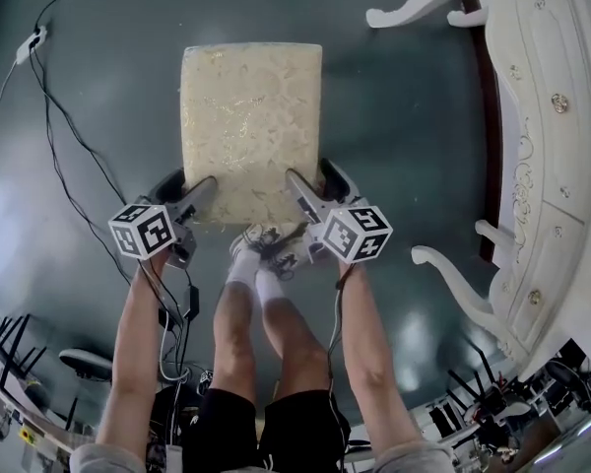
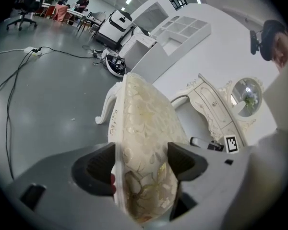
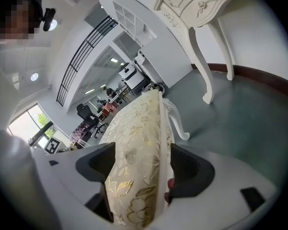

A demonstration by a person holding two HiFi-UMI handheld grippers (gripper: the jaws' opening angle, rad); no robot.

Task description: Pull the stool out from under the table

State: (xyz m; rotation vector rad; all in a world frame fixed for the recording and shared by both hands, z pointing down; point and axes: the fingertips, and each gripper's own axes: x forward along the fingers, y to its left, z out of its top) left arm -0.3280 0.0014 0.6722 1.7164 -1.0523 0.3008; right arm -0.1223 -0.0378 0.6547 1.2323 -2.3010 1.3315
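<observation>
The stool (image 1: 251, 116) has a cream, gold-flowered cushion and stands on the dark floor, to the left of the white carved table (image 1: 547, 146). My left gripper (image 1: 195, 201) is shut on the seat's near left corner, and my right gripper (image 1: 303, 193) is shut on its near right corner. In the left gripper view the cushion edge (image 2: 144, 128) sits between the two black pads of the left gripper (image 2: 141, 164), with a curved white stool leg (image 2: 105, 110) beyond. In the right gripper view the right gripper (image 3: 139, 169) pinches the cushion (image 3: 139, 138) the same way.
Black cables (image 1: 64, 141) and a power strip (image 1: 30, 42) lie on the floor at left. The person's feet (image 1: 264, 254) stand just behind the stool. Curved table legs (image 1: 453, 274) reach out at right. A mirror (image 2: 245, 95) tops the table, and a white shelf unit (image 2: 177, 32) stands behind it.
</observation>
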